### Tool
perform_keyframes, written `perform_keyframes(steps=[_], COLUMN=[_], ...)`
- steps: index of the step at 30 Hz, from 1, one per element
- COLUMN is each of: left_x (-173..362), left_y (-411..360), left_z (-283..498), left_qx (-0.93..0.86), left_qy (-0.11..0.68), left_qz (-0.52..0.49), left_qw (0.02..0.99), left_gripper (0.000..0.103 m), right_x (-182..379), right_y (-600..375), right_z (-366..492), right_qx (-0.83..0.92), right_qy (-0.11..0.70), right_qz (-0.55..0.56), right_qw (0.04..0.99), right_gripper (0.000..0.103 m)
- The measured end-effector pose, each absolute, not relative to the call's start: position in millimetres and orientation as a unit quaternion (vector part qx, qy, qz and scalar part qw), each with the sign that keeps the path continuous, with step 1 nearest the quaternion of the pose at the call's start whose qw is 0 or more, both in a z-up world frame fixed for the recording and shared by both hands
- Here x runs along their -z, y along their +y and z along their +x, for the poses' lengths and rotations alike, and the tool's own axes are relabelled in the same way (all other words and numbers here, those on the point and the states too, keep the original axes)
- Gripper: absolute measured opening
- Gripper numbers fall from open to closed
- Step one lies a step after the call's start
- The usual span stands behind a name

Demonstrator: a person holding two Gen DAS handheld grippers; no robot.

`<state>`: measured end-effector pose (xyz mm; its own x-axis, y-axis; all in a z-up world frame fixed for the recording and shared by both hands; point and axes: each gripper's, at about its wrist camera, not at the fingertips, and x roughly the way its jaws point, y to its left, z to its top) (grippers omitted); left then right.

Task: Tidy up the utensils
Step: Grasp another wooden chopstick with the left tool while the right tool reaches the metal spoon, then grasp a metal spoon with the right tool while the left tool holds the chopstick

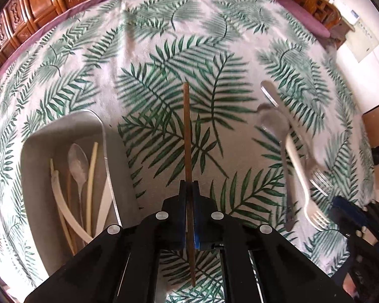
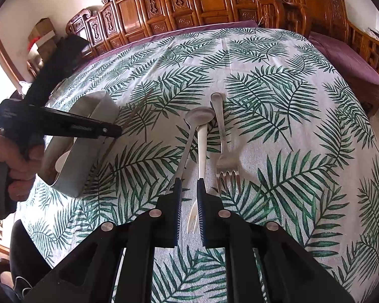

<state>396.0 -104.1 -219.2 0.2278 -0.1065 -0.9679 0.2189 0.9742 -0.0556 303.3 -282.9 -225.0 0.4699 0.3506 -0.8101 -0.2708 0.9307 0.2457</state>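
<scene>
From your left wrist, the left gripper [image 1: 188,189] is pinched tight on a brown chopstick [image 1: 187,131], beside the grey tray [image 1: 38,136] of sorted utensils — likely bound there. From your right wrist, the right gripper [image 2: 189,189] sits narrowly apart astride the white fork [image 2: 201,146] — pads seemingly not pressing.

The left wrist view looks steeply down along its black two-finger gripper [image 1: 188,189] from close above the white cloth printed with green palm leaves [image 1: 151,58], with the pale grey open utensil box [image 1: 38,136] at lower left. The right wrist view slants down less steeply from nearby toward the carved brown wooden cabinets [image 2: 204,2]. Both share the cloth, the box [image 2: 75,174], the white plastic fork [image 1: 303,176] and, blurred in the left view, what seem to be the same steel spoon [image 2: 199,118] and steel fork [image 2: 223,149].
</scene>
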Motion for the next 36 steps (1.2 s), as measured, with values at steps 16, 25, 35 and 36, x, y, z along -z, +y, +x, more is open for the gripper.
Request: perform_keyframes(steps=[16,25,35,36], left_x=[175.0,156.3,135.6,133.3], left_y=[-72.7,-54.5,-45.3,-44.3], left_z=[355.3,336.3,319.3,317.6], left_qx=[0.133,0.14,0.145,0.146], left_qy=[0.555,0.535,0.512,0.51], left_qz=[0.027,0.008,0.005,0.004], left_qw=[0.82,0.833,0.847,0.848], left_gripper=[0.003,0.003,0.003,0.003], right_x=[250.0,261.1,262.3,262.4], right_y=[-239.7,-230.8,-217.4,-215.9], right_z=[364.3,381.3,394.7,394.5], right_qx=[-0.174,-0.154,-0.134,-0.133], right_qy=[0.517,0.527,0.518,0.516], right_qz=[-0.007,-0.035,-0.053,-0.06], right_qw=[0.838,0.835,0.843,0.844], right_gripper=[0.014,0.017,0.02,0.017])
